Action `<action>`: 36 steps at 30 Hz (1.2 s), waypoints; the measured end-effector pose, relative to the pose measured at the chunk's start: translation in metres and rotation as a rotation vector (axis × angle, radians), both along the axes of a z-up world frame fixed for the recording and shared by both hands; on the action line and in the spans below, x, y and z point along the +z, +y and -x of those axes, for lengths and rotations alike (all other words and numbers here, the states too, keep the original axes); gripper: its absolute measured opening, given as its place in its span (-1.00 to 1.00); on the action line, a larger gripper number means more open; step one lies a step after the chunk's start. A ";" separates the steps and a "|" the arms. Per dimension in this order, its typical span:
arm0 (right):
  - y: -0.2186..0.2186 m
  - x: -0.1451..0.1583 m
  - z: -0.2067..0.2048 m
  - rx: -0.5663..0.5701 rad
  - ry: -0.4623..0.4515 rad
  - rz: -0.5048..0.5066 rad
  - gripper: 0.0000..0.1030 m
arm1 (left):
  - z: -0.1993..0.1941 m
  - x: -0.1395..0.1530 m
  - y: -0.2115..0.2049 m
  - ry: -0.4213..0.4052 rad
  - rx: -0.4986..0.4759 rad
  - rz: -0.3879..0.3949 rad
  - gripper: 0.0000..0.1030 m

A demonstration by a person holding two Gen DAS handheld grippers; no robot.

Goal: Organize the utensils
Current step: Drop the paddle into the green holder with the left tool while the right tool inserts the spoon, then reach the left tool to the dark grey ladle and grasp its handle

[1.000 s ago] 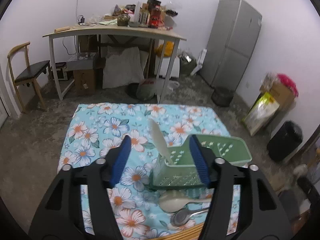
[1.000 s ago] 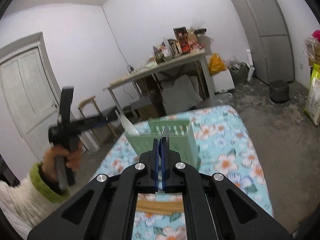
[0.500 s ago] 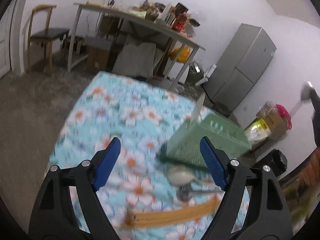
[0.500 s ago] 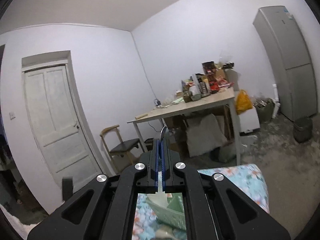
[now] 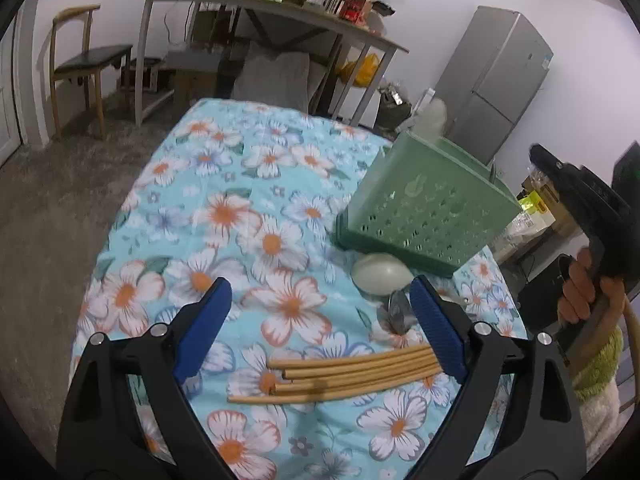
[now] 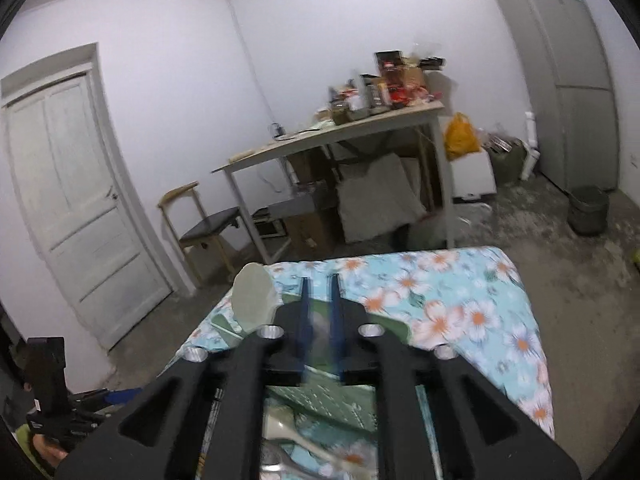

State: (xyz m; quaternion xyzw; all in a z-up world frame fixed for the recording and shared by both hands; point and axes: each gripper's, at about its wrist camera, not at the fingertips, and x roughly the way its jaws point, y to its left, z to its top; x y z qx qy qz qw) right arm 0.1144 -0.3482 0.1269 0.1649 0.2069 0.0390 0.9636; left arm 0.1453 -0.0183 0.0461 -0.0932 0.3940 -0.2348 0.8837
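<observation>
- One pale spoon [image 5: 434,114] already stands in the green basket [image 5: 428,204], beyond the left gripper [image 5: 320,324].
- Chopsticks [image 5: 352,372] lie under its wide-apart, empty jaws, which have just been opening; a pale ladle [image 5: 380,274] and metal spoon [image 5: 400,312] wait just ahead.
- The right gripper [image 6: 320,320], over the basket, has just been parting, nothing visibly held.
- I judge most sorting remains.

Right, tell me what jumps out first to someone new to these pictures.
The flowered blue cloth fills the left view, with a green basket standing at its right side and a pale spoon sticking up from it. A bundle of chopsticks lies near, between the wide-open left tongs. In the right view, the right tongs stand slightly apart above the basket.
</observation>
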 end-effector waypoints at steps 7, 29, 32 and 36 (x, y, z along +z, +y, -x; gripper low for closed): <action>0.004 0.007 0.066 -0.049 -0.016 -0.037 0.13 | 0.006 0.012 0.003 -0.040 -0.036 0.059 0.84; 0.093 -0.138 0.085 -0.240 0.558 0.430 0.88 | 0.007 -0.010 -0.034 0.048 -0.114 -0.072 0.84; 0.095 -0.150 0.085 -0.236 0.591 0.494 0.88 | 0.001 -0.015 -0.041 0.075 -0.130 -0.074 0.84; 0.096 -0.154 0.088 -0.224 0.575 0.516 0.88 | -0.002 -0.019 -0.051 0.081 -0.142 -0.061 0.84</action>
